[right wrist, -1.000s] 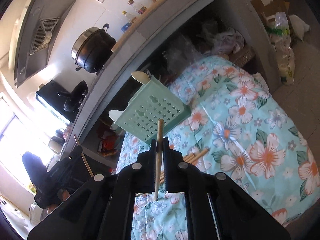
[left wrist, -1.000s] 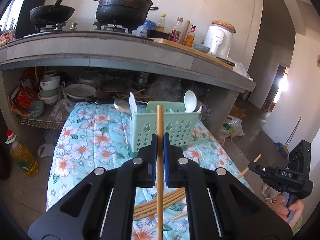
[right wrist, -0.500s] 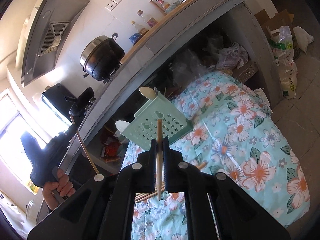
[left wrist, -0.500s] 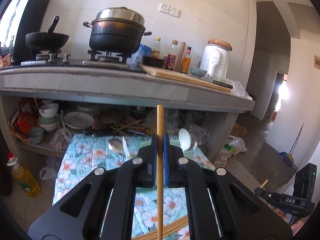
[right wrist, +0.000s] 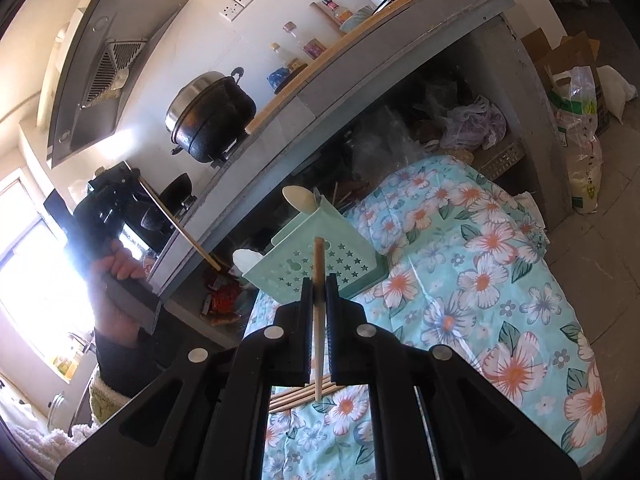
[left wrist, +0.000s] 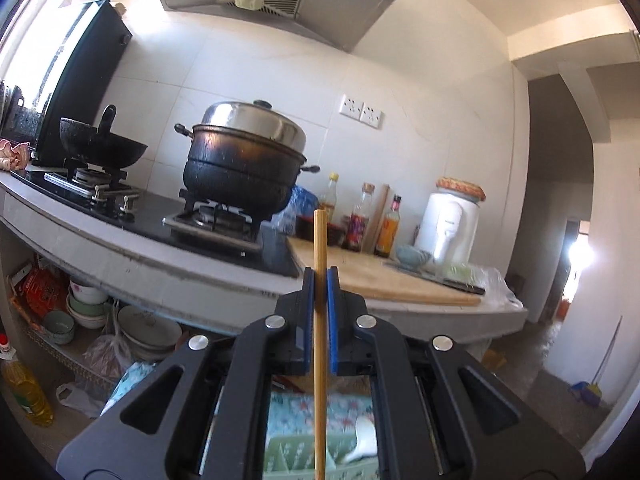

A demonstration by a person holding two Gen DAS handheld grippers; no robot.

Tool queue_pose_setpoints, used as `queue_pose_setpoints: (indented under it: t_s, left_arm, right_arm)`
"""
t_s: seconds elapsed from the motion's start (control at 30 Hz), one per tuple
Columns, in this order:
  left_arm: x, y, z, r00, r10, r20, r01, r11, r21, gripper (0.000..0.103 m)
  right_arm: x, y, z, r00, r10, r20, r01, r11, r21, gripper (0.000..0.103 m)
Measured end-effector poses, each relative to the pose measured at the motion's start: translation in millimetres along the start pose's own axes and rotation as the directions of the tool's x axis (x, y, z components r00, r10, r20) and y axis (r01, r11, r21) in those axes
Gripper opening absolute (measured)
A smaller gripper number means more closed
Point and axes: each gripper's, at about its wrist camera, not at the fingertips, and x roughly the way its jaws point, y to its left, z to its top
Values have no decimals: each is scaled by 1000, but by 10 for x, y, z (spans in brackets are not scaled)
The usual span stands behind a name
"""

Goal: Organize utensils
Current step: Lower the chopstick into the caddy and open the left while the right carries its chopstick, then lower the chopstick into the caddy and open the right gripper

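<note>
- Left wrist view: the left gripper [left wrist: 320, 276] is clamped on 1 bamboo chopstick [left wrist: 320, 320]. Its long axis runs straight up and down the picture, square across the fingers, with the top end sticking up past the fingertips and the lower end running off the bottom edge.
- Behind that top end is the counter [left wrist: 160, 268] with a lidded black pot [left wrist: 244, 160] on the stove, a wok [left wrist: 100, 148], a row of bottles [left wrist: 360, 220] and a white kettle [left wrist: 448, 220].
- Low between the fingers shows the green utensil basket [left wrist: 288, 456] with a white spoon [left wrist: 362, 440] in it.
- Right wrist view: the right gripper [right wrist: 319, 288] is pinched shut on a second chopstick [right wrist: 318, 320]. Its axis is near vertical in the picture, the top end overlapping the basket [right wrist: 320, 264], the lower end between the fingers.
- The basket stands on the floral cloth [right wrist: 500, 280], 2 pale spoons [right wrist: 298, 198] poking from it.
- A loose bundle of chopsticks [right wrist: 298, 394] lies flat on the cloth, slanting across just under the held one.
- At the left, a hand [right wrist: 116, 268] holds the other gripper up with its chopstick slanting down towards the basket.
</note>
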Motion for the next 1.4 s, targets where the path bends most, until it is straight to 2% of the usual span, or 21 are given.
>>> queue_pose_setpoints:
  t_s: [0.13, 0.3, 0.43, 0.53, 0.6, 0.67, 0.73, 0.83, 0.93, 1.0, 1.23, 1.4]
  left_arm:
    - [345, -47, -90, 1000, 7, 10, -7, 1000, -10, 5]
    - [736, -41, -371, 999, 39, -9, -39, 999, 8, 5]
    - [984, 78, -685, 994, 85, -71, -85, 996, 12, 5]
    - [1048, 223, -896, 986, 91, -137, -94, 995, -18, 5]
    - [999, 302, -1023, 982, 90, -167, -97, 995, -34, 5]
    - [921, 342, -1106, 978, 99, -186, -108, 993, -36, 10]
    - [831, 367, -1146, 973, 102, -205, -113, 993, -46, 24]
    - [650, 390, -1146, 970, 120, -210, -134, 990, -50, 35]
    - [451, 411, -1120, 969, 135, -205, -149, 987, -55, 45]
    - [325, 418, -1097, 970, 134, -202, -149, 987, -59, 47]
    - [-211, 434, -1082, 974, 92, -208, -105, 993, -49, 61]
    - [-524, 457, -1273, 958, 54, -282, -54, 999, 7, 68]
  right_arm:
    - [48, -23, 39, 1000, -9, -5, 9, 1000, 2, 6]
    - [113, -21, 52, 1000, -15, -17, 15, 1000, 1, 6]
    - [155, -26, 44, 999, -19, -27, 19, 1000, 3, 6]
    - [160, -34, 36, 999, -21, -31, 21, 1000, 6, 6]
    - [157, -44, 35, 999, -22, -31, 22, 1000, 7, 6]
    - [146, -50, 42, 999, -20, -30, 21, 1000, 8, 6]
    - [129, -38, 59, 999, -21, -28, 21, 1000, 1, 6]
    - [77, 19, 100, 1000, -23, -18, 23, 999, -25, 6]
    - [11, 122, 160, 1000, -20, 3, 21, 998, -63, 6]
    - [-37, 228, 231, 1000, -13, 28, 16, 995, -96, 6]
    - [-111, 874, 653, 988, 46, 149, -4, 962, -273, 6]
    - [71, 1428, 926, 971, 86, 223, 14, 911, -412, 6]
